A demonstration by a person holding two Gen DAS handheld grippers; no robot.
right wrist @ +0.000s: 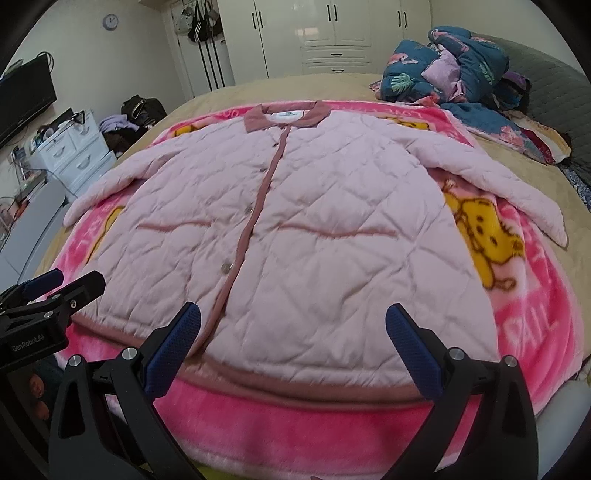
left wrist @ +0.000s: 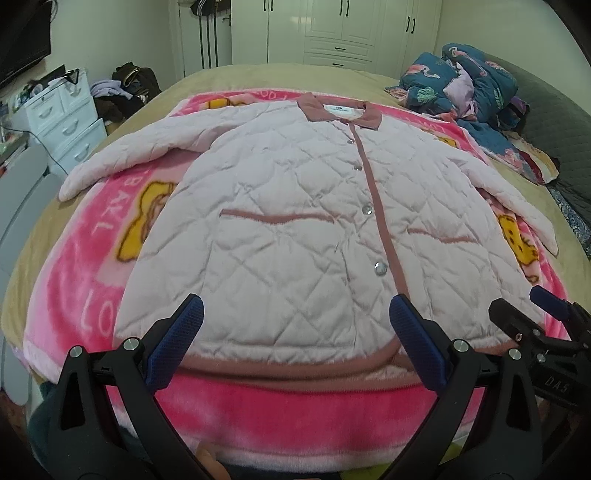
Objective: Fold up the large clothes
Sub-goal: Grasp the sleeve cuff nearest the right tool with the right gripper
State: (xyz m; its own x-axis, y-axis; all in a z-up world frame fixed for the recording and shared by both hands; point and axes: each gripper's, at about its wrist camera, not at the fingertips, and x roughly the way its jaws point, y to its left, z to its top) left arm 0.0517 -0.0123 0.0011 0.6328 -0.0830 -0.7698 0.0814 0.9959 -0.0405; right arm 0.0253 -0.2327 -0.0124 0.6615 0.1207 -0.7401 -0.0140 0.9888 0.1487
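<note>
A pale pink quilted jacket (left wrist: 295, 206) with dusty-rose collar, placket and hem lies flat, front up and buttoned, on a pink cartoon blanket (left wrist: 258, 417); both sleeves are spread out to the sides. It also shows in the right wrist view (right wrist: 314, 229). My left gripper (left wrist: 297, 314) is open and empty, hovering over the hem's left half. My right gripper (right wrist: 293, 321) is open and empty over the hem's right half. The right gripper (left wrist: 528, 314) shows at the right of the left view, the left gripper (right wrist: 70, 280) at the left of the right view.
The blanket (right wrist: 535, 295) covers a beige bed (left wrist: 258, 77). A crumpled dark blue patterned quilt (left wrist: 465, 81) lies at the bed's far right. White drawers (left wrist: 62, 118) and a clothes pile (left wrist: 125, 92) stand left of the bed. White wardrobes (left wrist: 332, 29) line the far wall.
</note>
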